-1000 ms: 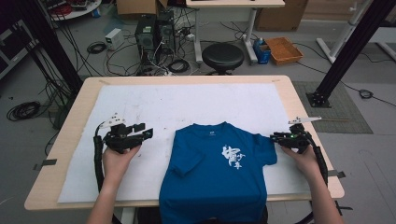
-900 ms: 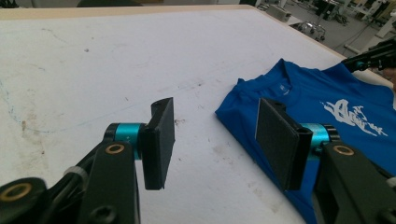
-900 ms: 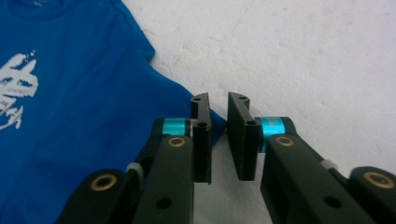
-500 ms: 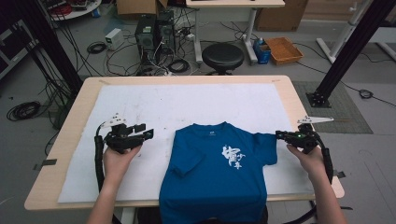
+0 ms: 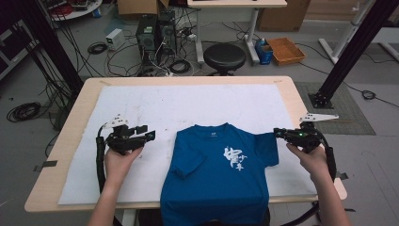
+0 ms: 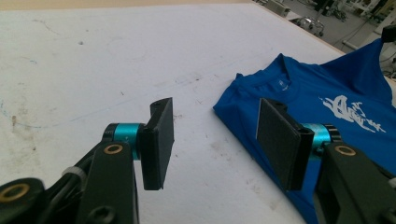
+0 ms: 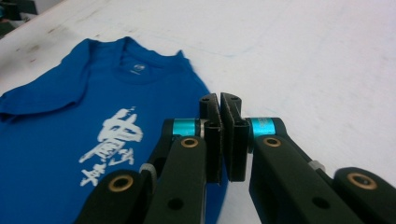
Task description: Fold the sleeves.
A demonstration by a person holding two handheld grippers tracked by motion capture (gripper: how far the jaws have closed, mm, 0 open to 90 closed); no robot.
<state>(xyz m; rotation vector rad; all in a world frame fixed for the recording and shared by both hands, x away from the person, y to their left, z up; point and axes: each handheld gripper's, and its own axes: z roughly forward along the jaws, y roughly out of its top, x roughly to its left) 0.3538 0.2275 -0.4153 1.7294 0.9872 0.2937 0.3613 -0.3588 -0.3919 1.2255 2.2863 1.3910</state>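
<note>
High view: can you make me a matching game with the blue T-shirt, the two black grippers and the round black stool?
1 blue T-shirt with white print
2 left gripper
3 right gripper
4 round black stool

a jaws apart, empty
b on the floor
c shut on a sleeve
d spread on the white mat

Pairs: 1-d, 2-a, 3-c, 4-b

Bright even light, soft shadows, slight blur.

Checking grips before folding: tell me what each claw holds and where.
Right claw pinches the blue T-shirt by its sleeve edge; left claw holds nothing.
</note>
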